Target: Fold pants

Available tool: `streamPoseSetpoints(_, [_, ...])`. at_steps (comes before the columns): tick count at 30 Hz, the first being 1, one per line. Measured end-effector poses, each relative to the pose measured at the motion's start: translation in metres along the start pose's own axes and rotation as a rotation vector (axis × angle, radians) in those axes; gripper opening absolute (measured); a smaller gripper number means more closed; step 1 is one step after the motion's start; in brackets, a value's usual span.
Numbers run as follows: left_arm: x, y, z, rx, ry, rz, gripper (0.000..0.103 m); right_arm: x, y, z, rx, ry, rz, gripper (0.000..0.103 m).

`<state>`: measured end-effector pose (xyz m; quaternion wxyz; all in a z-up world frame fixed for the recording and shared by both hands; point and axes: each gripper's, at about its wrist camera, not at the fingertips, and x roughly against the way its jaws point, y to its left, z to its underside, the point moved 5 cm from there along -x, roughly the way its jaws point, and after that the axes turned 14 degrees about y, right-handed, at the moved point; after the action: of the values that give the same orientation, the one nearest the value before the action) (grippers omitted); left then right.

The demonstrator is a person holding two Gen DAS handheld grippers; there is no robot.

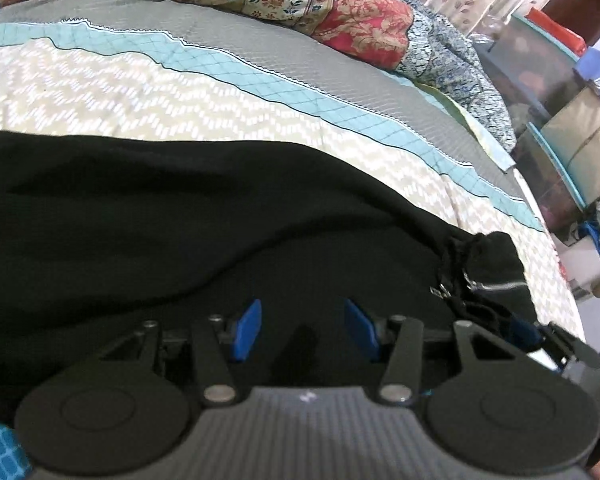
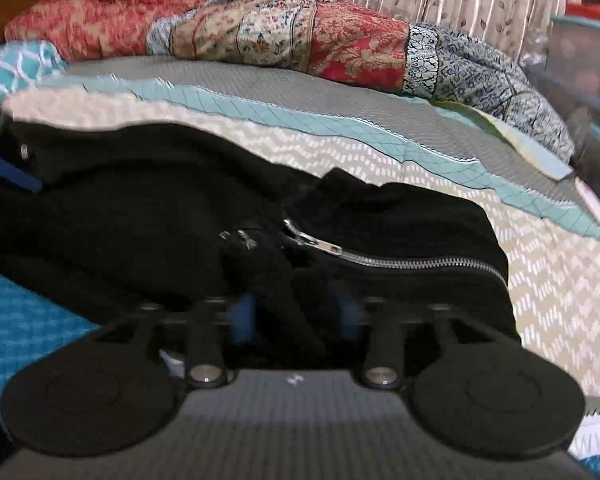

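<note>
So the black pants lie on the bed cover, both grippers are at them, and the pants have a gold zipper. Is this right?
Not quite: the zipper is silver, not gold, as the right wrist view shows clearly. The rest holds: the black pants lie on the bed cover, with the left gripper and the right gripper both at them.

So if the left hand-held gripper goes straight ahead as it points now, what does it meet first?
Most likely the black pants: the cloth lies right in front of the open left hand-held gripper, between its blue pads. Depth is hard to judge, but nothing else stands nearer.
</note>
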<state>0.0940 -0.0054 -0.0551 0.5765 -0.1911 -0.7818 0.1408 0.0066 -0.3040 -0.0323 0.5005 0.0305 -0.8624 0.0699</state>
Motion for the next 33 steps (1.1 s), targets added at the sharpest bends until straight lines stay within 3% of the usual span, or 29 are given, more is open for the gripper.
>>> streamPoseSetpoints(5, [0.008, -0.001, 0.018, -0.037, -0.008, 0.013, 0.048, 0.029, -0.007, -0.016, -0.111, -0.118, -0.090, 0.056])
streamPoseSetpoints(7, [0.012, -0.002, 0.024, -0.057, -0.018, 0.006, 0.048, 0.019, -0.015, -0.026, -0.201, -0.127, -0.115, 0.046])
streamPoseSetpoints(9, [0.016, -0.001, 0.029, -0.068, -0.028, -0.001, 0.049, 0.000, -0.020, -0.027, -0.275, -0.087, -0.126, 0.037])
streamPoseSetpoints(12, [0.023, 0.004, 0.036, -0.067, -0.037, -0.006, 0.049, -0.043, -0.016, -0.016, -0.343, 0.047, -0.145, 0.035])
streamPoseSetpoints(16, [0.032, 0.017, 0.042, -0.038, -0.050, -0.007, 0.049, -0.047, 0.009, -0.015, -0.232, 0.041, -0.028, 0.036])
streamPoseSetpoints(18, [0.038, 0.025, 0.044, -0.022, -0.063, -0.005, 0.049, -0.039, 0.013, -0.022, -0.231, 0.047, -0.010, 0.036])
streamPoseSetpoints(21, [0.048, 0.034, 0.049, -0.003, -0.090, -0.002, 0.051, -0.014, 0.017, -0.027, -0.267, -0.012, -0.005, 0.041])
streamPoseSetpoints(25, [0.063, 0.049, 0.059, 0.015, -0.125, 0.013, 0.051, 0.004, 0.034, -0.031, -0.290, -0.066, -0.057, 0.042])
streamPoseSetpoints(29, [0.075, 0.064, 0.068, 0.044, -0.149, 0.009, 0.053, -0.007, 0.062, -0.030, -0.336, -0.011, -0.200, 0.042])
streamPoseSetpoints(33, [0.088, 0.090, 0.076, 0.112, -0.182, 0.001, 0.056, -0.018, 0.094, -0.034, -0.355, 0.028, -0.269, 0.042])
